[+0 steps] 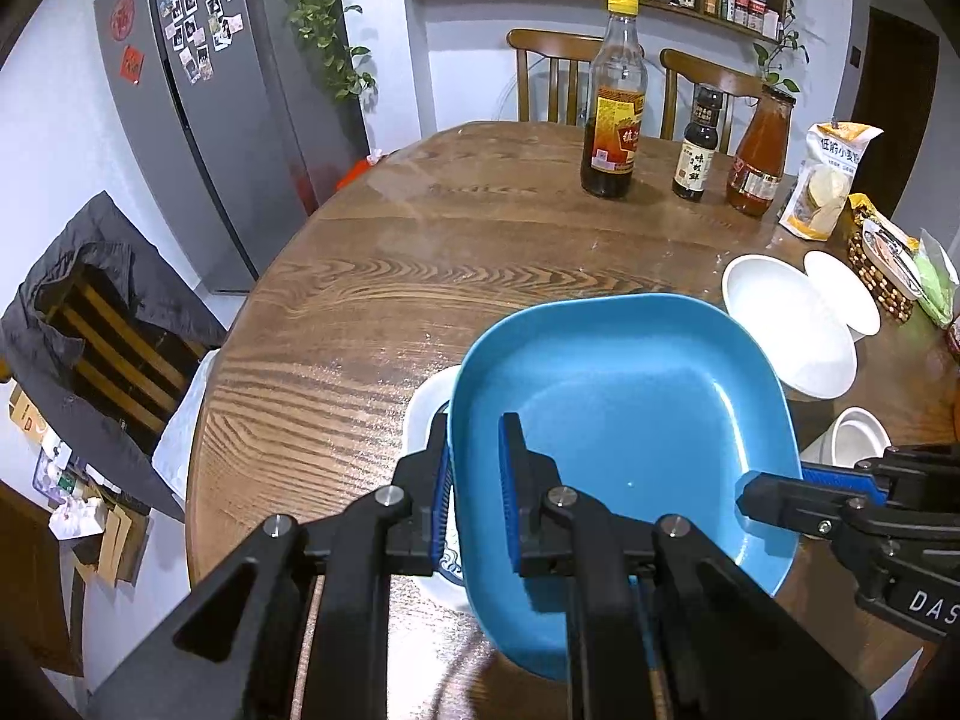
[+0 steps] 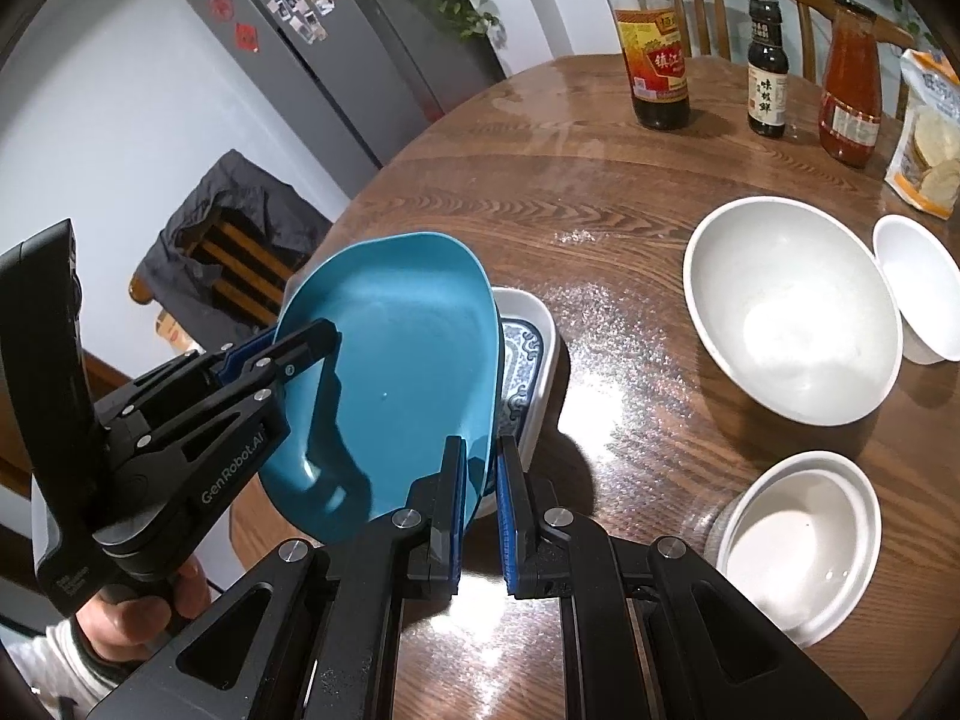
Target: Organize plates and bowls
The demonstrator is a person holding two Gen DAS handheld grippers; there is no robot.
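The left tongs (image 1: 474,492) pinch the near-left rim of a blue plate (image 1: 624,414), one pad under the rim and one on the inner face, and the right tongs (image 2: 480,510) pinch the opposite rim, pads pressed tight on it. Between them the plate hangs tilted above the wooden bench (image 1: 372,300), held clear of the top near its left edge. Beneath the plate sits a white rectangular dish (image 2: 528,348) with a blue pattern inside (most of it is hidden by the plate). To the right, a large white bowl (image 2: 792,312) stands on the bench with a smaller white bowl (image 2: 918,288) touching its right side, and a third white bowl (image 2: 804,546) sits nearer, at the right edge. Along the far side stand a tall dark bottle with a yellow cap (image 1: 615,102), a small dark sauce bottle (image 1: 699,144) and a red sauce bottle (image 1: 762,153) in a row, with a snack bag (image 1: 831,180) just right of them. A hand (image 2: 144,606) grips the handle of the left tool. Off the left of the bench, a dark jacket (image 1: 90,312) drapes over a wooden chair, and a grey fridge (image 1: 228,108) stands behind it.
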